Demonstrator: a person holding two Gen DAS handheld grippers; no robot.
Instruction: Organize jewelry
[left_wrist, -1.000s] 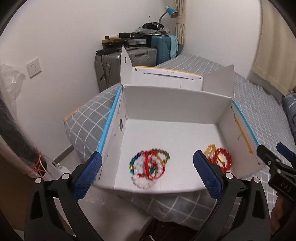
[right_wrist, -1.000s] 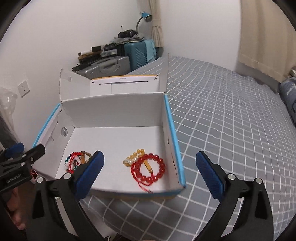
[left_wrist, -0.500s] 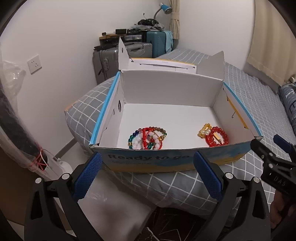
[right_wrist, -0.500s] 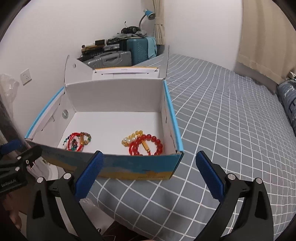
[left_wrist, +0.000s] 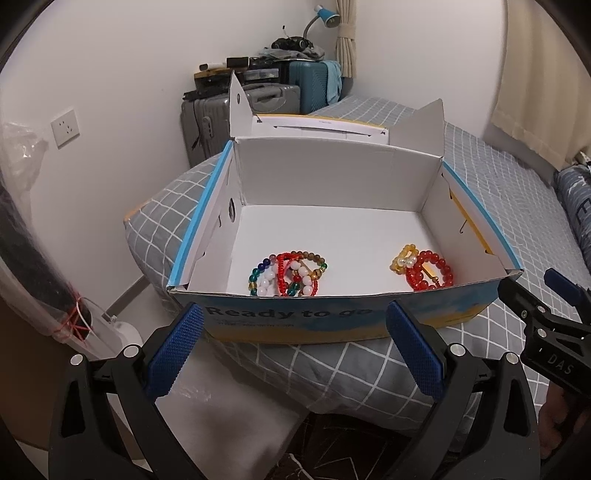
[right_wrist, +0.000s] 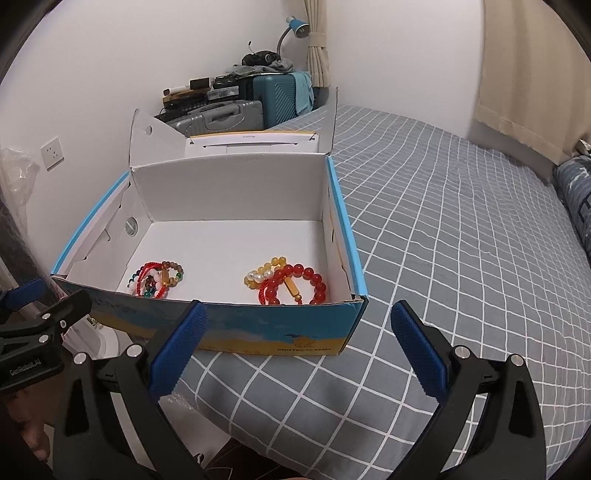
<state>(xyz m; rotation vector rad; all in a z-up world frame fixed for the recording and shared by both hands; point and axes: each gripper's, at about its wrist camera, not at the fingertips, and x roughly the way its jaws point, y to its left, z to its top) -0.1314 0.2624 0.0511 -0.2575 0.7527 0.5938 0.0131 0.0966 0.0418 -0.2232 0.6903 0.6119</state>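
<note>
— Tongs? The left gripper (left_wrist: 295, 345) and right gripper (right_wrist: 299, 343) both hang with fingers spread wide, holding nothing, short of the box (left_wrist: 332, 317) on the bed (right_wrist: 461, 221).

— The jewelry?

— Two heaps on the white floor: a mixed bracelet pile (left_wrist: 288, 275) at left, red and amber bracelets (right_wrist: 290, 284) at right, well apart.

— Changed?

— A second ago both cameras looked down inside; now they sit lower and farther back, the printed front wall showing.

Open white-lined box (left_wrist: 332, 192) on the bed holds 2 separate bracelet heaps (left_wrist: 288, 274), (left_wrist: 424, 267), near its front wall.
</note>
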